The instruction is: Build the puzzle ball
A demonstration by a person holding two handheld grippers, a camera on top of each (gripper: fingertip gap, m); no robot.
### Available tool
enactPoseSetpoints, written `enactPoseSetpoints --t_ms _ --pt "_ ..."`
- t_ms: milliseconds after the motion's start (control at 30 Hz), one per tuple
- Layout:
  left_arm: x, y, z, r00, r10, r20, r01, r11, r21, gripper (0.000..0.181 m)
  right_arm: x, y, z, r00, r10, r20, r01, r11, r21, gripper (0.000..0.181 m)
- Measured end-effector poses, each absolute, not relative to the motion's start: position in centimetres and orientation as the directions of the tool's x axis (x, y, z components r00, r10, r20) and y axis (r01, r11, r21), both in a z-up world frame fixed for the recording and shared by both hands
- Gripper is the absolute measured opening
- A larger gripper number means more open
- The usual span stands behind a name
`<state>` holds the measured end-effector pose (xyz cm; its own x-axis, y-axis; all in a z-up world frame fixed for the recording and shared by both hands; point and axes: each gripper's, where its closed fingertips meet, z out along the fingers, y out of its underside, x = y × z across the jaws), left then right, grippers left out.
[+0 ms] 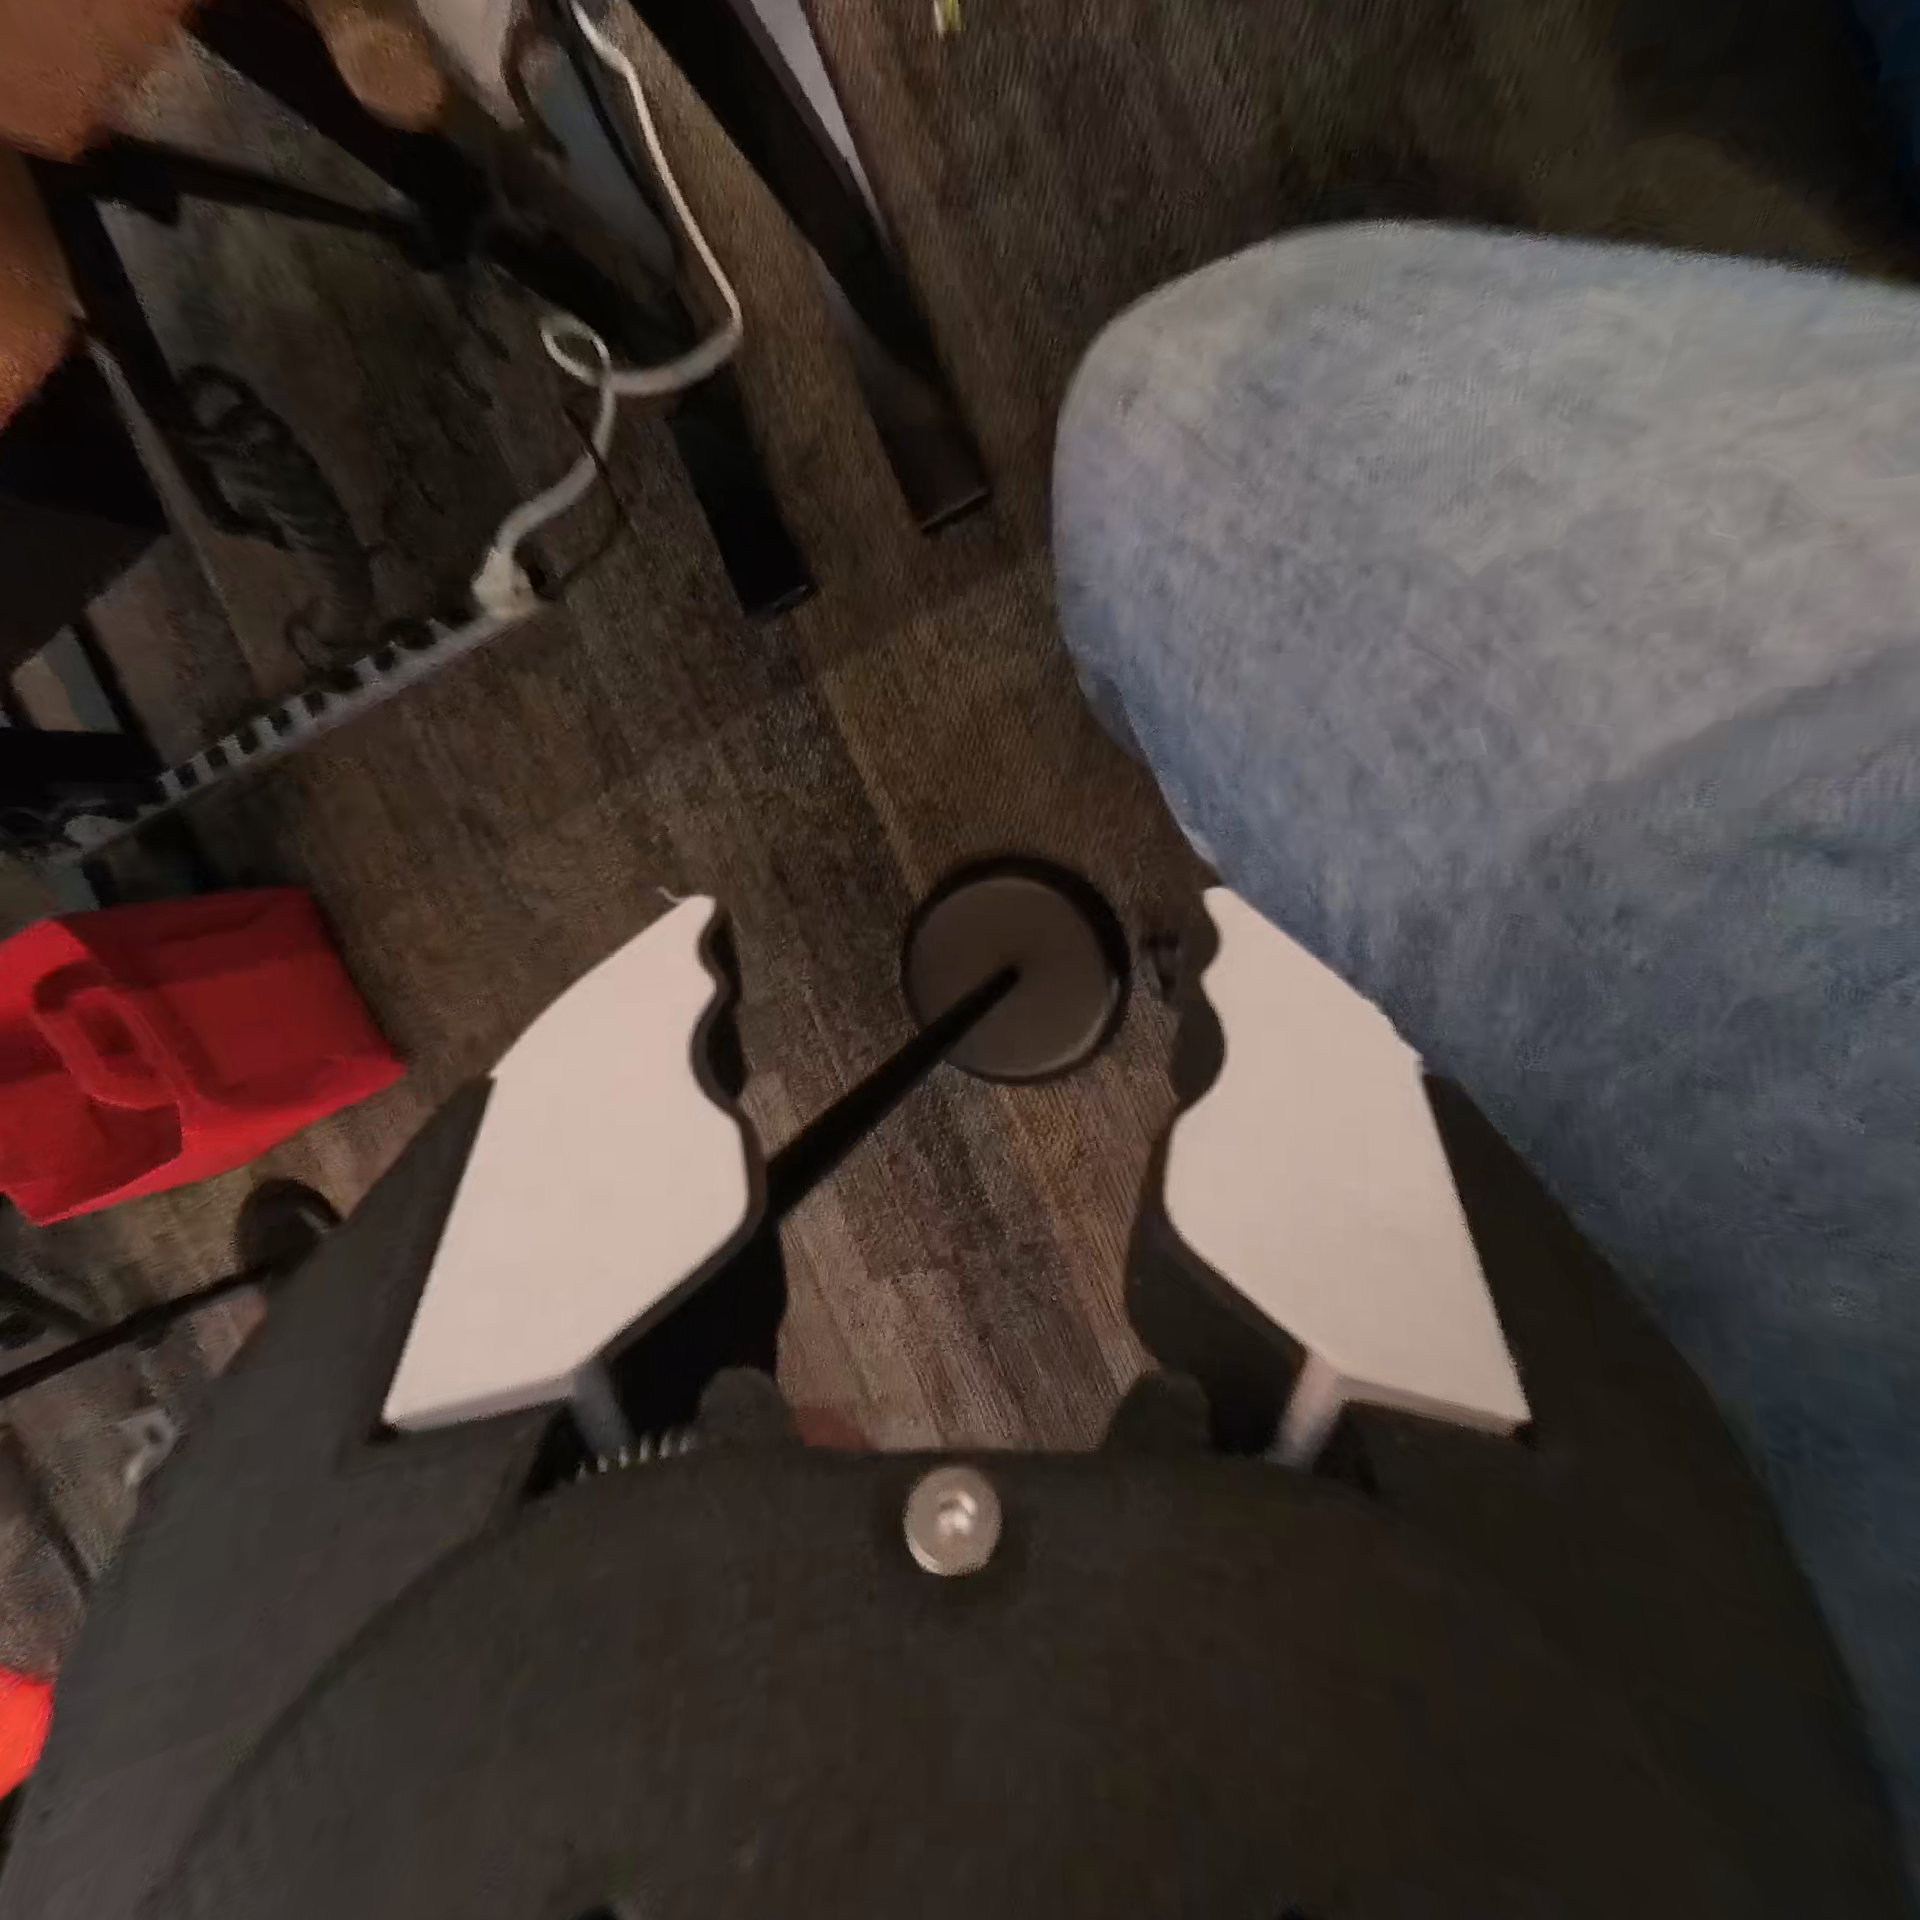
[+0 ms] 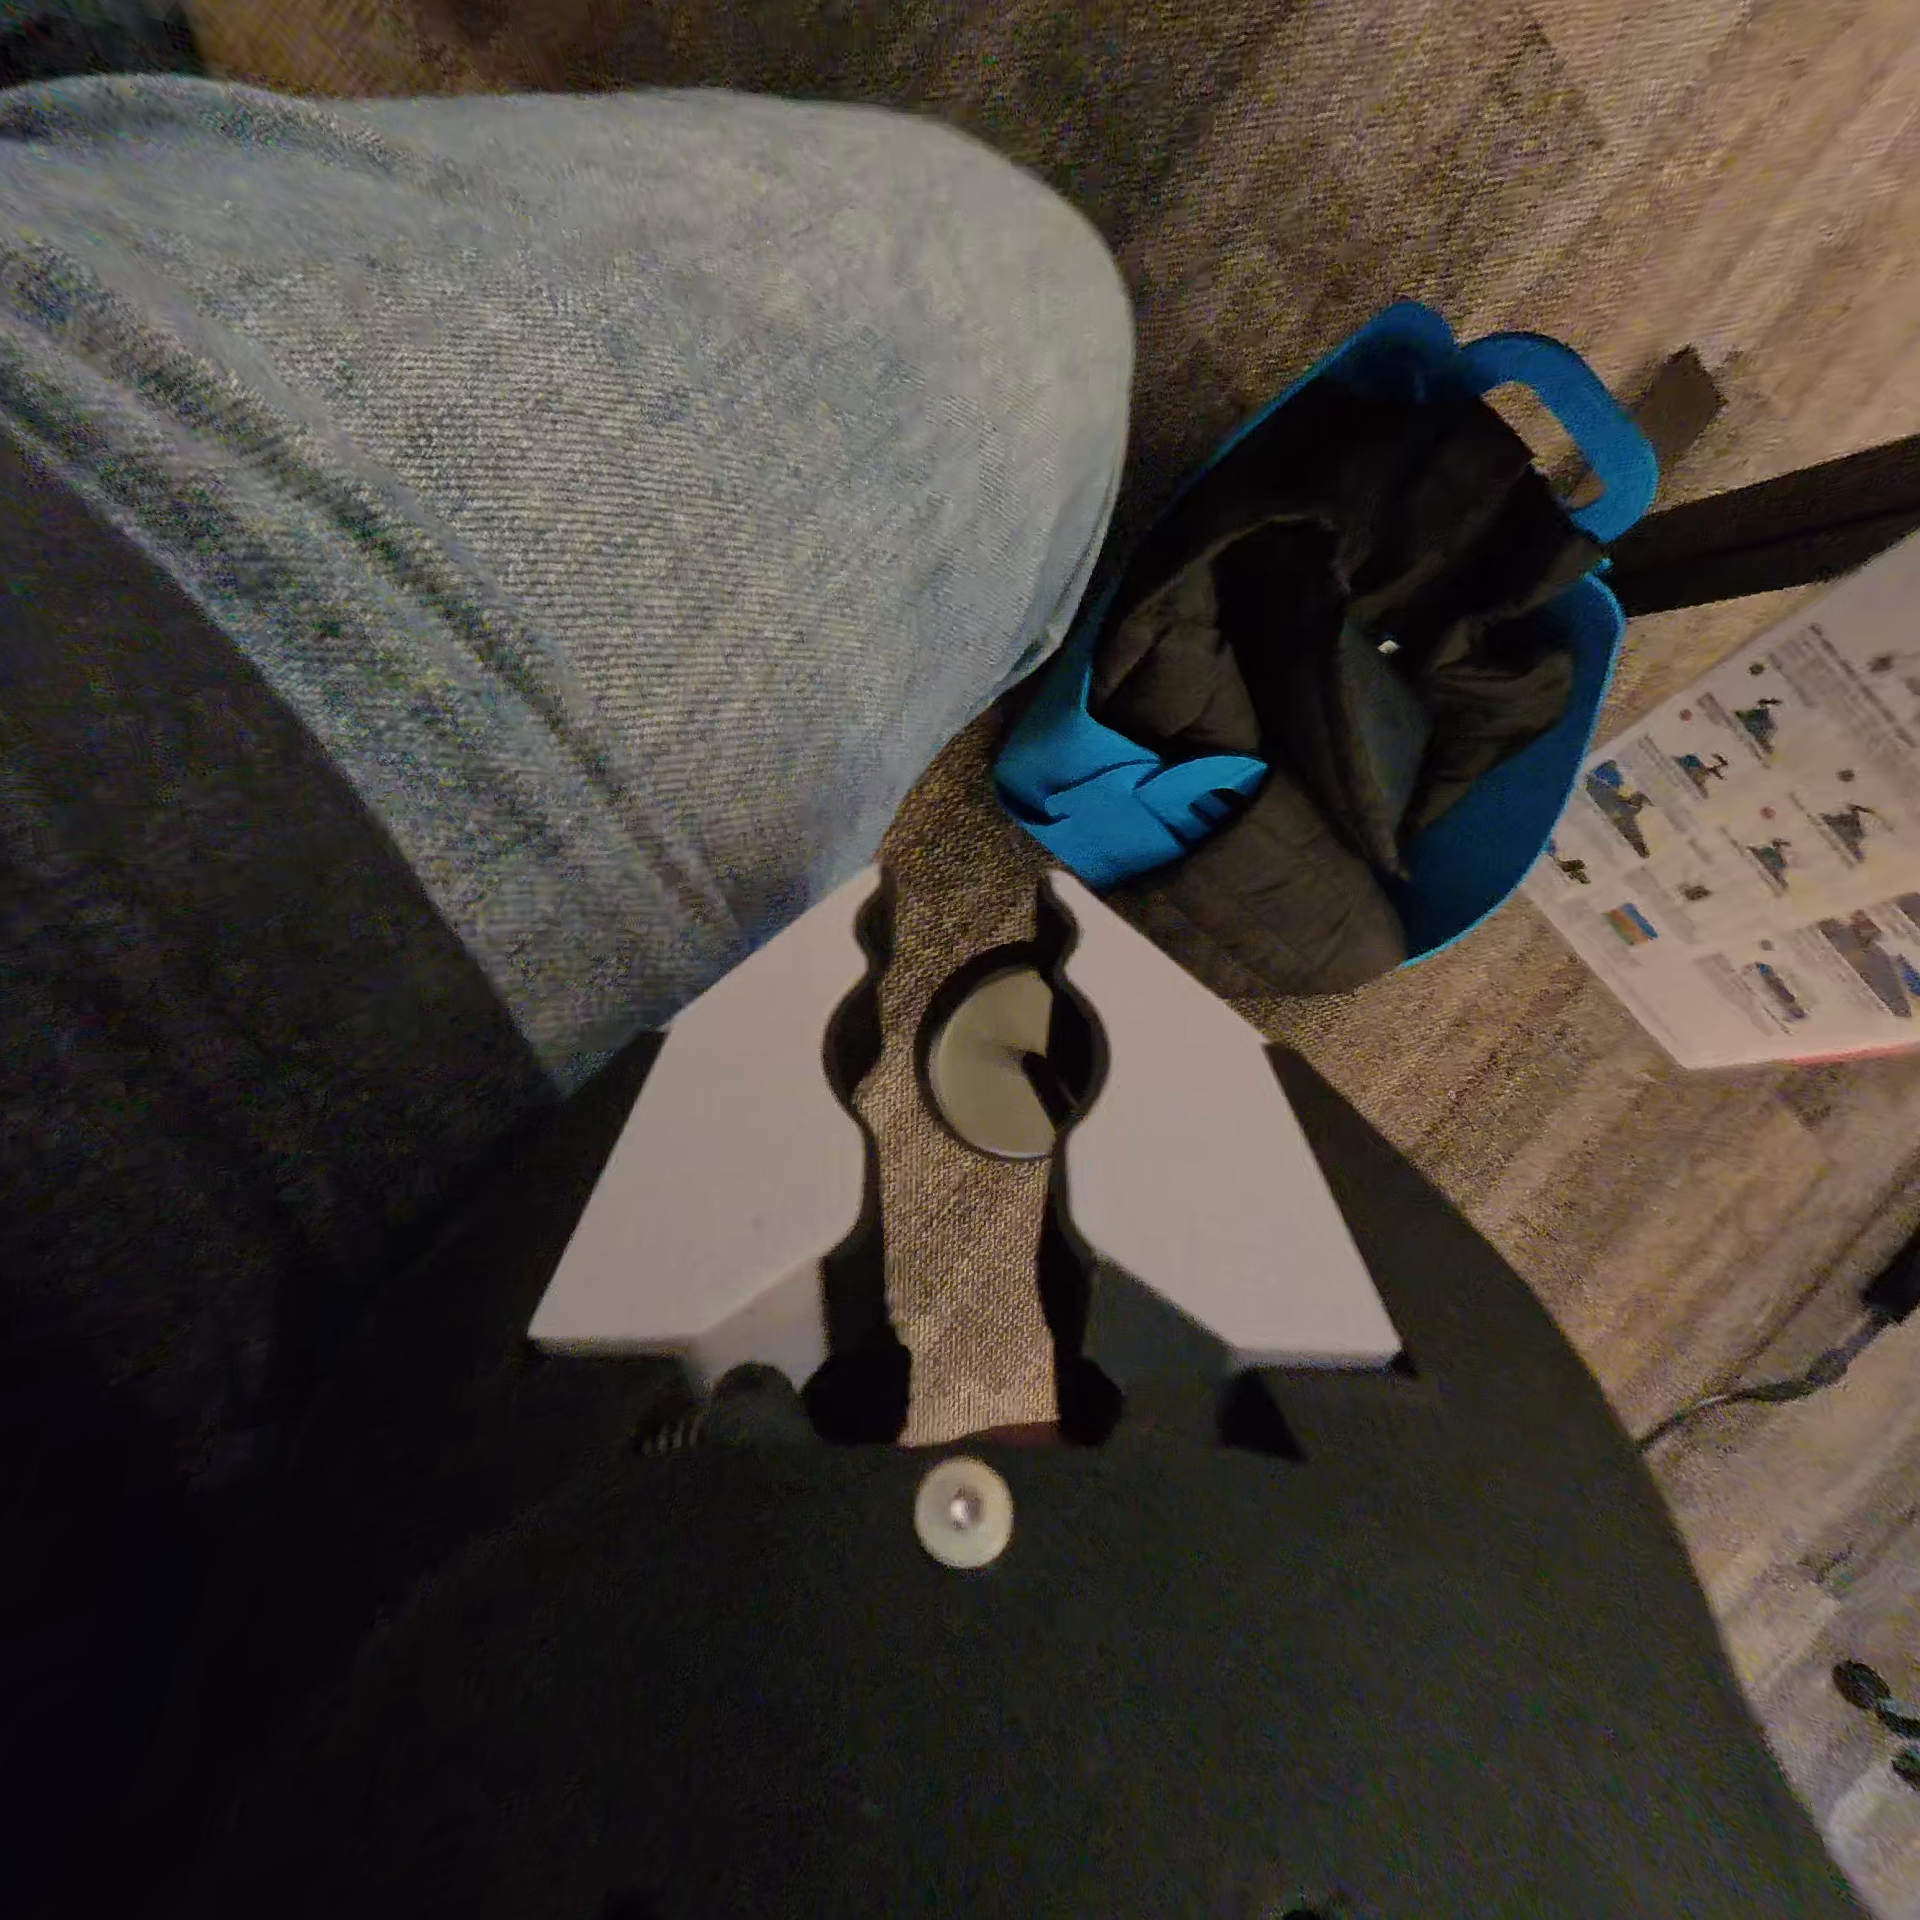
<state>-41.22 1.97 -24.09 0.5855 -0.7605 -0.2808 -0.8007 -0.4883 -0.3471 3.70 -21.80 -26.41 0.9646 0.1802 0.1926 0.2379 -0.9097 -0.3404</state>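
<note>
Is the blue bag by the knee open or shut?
Open. In the right wrist view the blue bag gapes upward, with dark padded fabric visible inside its rim.

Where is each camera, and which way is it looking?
Left wrist view: sits on the left gripper, looks down at carpet past open fingers; a red bag lies left, a knee in jeans right.
Right wrist view: sits on the right gripper, looks down at carpet; jeans left, a blue bag and printed sheet right.
Shared: carpet, jeans, a round floor disc. No puzzle ball shows.
</note>
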Motion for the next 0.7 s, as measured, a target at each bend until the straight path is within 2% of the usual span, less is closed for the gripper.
enactPoseSetpoints --t_ms 33,100,133,167,267,400,467,533,633,700 --pt "-41.6 1.3 -24.6 0.593 -0.765 -0.251 -0.798 -0.519 -0.306 0.087 3.9 -21.7 -26.0 0.968 0.155 0.196 0.218 -0.909 -0.354 0.017" --pt "-42.5 1.2 -24.2 0.691 -0.697 -0.191 -0.712 -0.61 -0.349 0.072 5.2 -22.7 -26.1 0.991 0.004 0.136 0.052 -0.935 -0.351 0.022" --pt "-43.6 1.0 -24.5 0.739 -0.654 -0.159 -0.665 -0.673 -0.324 0.073 6.2 -24.3 -27.1 0.99 -0.077 0.119 -0.041 -0.96 -0.277 0.032" --pt "-44.6 0.7 -25.0 0.776 -0.616 -0.139 -0.626 -0.723 -0.292 0.079 6.5 -25.6 -27.9 0.987 -0.117 0.114 -0.091 -0.972 -0.216 0.032" --pt "-45.5 -1.0 -25.8 0.81 -0.581 -0.083 -0.583 -0.778 -0.236 0.082 5.4 -27.5 -28.2 0.986 -0.148 0.082 -0.132 -0.975 -0.181 0.016" --pt "-46.4 -3.7 -26.5 0.833 -0.553 -0.026 -0.551 -0.823 -0.136 0.092 3.9 -34.8 -30.5 0.944 -0.33 0.011 -0.329 -0.937 0.116 0.027" --pt "-47.4 -3.7 -26.2 0.887 -0.461 -0.025 -0.46 -0.878 -0.129 0.095 2.9 -37.6 -30.5 0.929 -0.371 -0.013 -0.355 -0.898 0.258 0.026" --pt "-48.5 -2.3 -24.4 0.913 -0.397 -0.095 -0.408 -0.899 -0.159 0.096 3.3 -38.5 -29.6 0.899 -0.437 -0.033 -0.399 -0.846 0.353 0.026" --pt "-49.2 -0.7 -20.3 0.916 -0.363 -0.172 -0.392 -0.902 -0.18 0.095 7.4 -36.0 -27.8 0.869 -0.493 -0.039 -0.451 -0.822 0.348 0.024" --pt "-50.2 -2.0 -18.3 0.924 -0.329 -0.197 -0.36 -0.922 -0.145 0.099 10.6 -32.7 -26.8 0.894 -0.44 -0.079 -0.399 -0.866 0.302 0.023"
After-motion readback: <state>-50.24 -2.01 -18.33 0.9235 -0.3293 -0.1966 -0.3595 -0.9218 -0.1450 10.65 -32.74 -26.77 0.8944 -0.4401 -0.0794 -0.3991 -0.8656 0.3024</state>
